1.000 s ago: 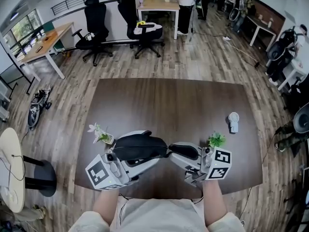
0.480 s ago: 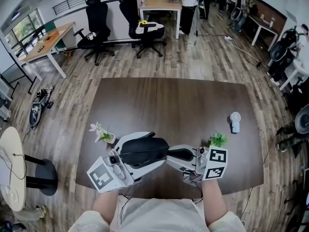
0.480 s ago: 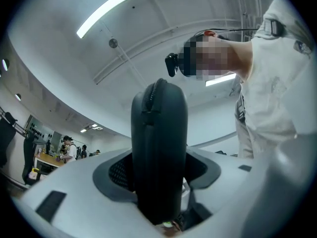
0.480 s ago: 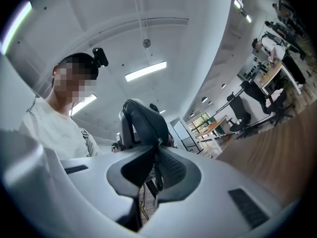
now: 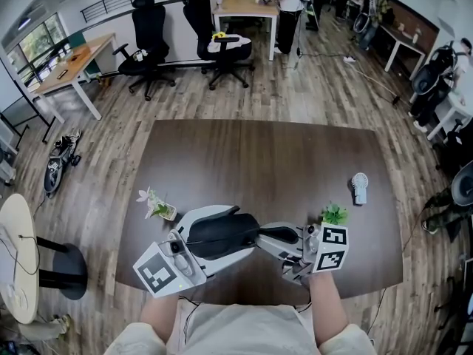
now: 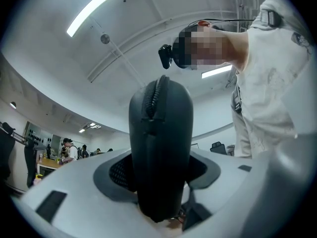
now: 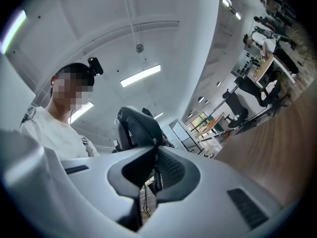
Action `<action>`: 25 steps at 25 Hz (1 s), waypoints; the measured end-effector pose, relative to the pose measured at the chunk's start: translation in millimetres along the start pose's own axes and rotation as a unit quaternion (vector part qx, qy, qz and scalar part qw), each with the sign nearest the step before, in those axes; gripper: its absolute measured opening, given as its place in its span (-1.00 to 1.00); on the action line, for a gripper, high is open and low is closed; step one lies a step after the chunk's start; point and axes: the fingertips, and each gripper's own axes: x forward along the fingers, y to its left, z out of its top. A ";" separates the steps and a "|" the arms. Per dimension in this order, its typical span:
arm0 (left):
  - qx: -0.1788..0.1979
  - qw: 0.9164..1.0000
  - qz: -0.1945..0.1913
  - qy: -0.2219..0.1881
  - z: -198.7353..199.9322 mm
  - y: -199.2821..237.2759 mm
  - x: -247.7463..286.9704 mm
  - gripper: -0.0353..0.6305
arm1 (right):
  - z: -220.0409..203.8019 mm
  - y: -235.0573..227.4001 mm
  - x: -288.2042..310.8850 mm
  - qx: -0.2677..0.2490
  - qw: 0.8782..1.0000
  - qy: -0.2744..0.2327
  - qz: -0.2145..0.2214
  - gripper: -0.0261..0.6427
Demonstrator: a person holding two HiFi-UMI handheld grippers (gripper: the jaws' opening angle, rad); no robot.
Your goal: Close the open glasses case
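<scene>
My left gripper (image 6: 161, 187) clamps glasses case (image 6: 161, 133) wide over tabletop (image 5: 259, 161), steadying it. My right gripper (image 7: 154, 152), jaws just closed in, pinches thin zip tab (image 7: 155, 180), likely for zipping.

A dark brown table (image 5: 259, 161) is seen standing on a wood plank floor (image 5: 111, 191). Near its left edge a small pot of white flowers (image 5: 157, 207) is set. At the near right a small green plant (image 5: 333, 214) is placed, and just beyond it, farther right, a small white fan (image 5: 358, 186) is laid.
</scene>
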 end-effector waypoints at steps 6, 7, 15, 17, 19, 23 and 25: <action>0.019 1.000 0.000 0.023 -8.4 -6.4 3.1 -0.12 | 0.4 2.6 0.4 -0.009 1.000 0.009 0.005 -0.79; 0.021 0.999 0.000 0.028 -10.5 -7.1 3.2 -0.12 | -1.0 1.4 1.0 -0.019 1.000 0.016 -0.001 -0.86; 0.037 0.997 -0.017 0.068 -24.9 -12.7 -1.9 -0.15 | -4.3 -5.2 -6.7 -0.051 0.997 0.049 -0.029 -0.91; 0.034 0.997 -0.019 0.065 -25.7 -14.3 -2.1 -0.14 | -6.0 -3.9 -6.5 -0.047 0.997 0.051 -0.026 -0.91; 0.025 0.998 -0.024 0.054 -23.2 -16.4 -1.2 -0.11 | -6.4 -1.1 -6.4 -0.047 0.997 0.049 -0.023 -0.91; 0.013 0.998 -0.045 0.045 -21.3 -26.2 3.0 -0.05 | -9.8 3.3 -2.6 -0.058 0.996 0.064 -0.018 -0.91; 0.020 0.997 -0.051 0.049 -22.3 -30.1 5.3 -0.05 | -10.9 4.6 -2.6 -0.058 0.996 0.070 -0.016 -0.91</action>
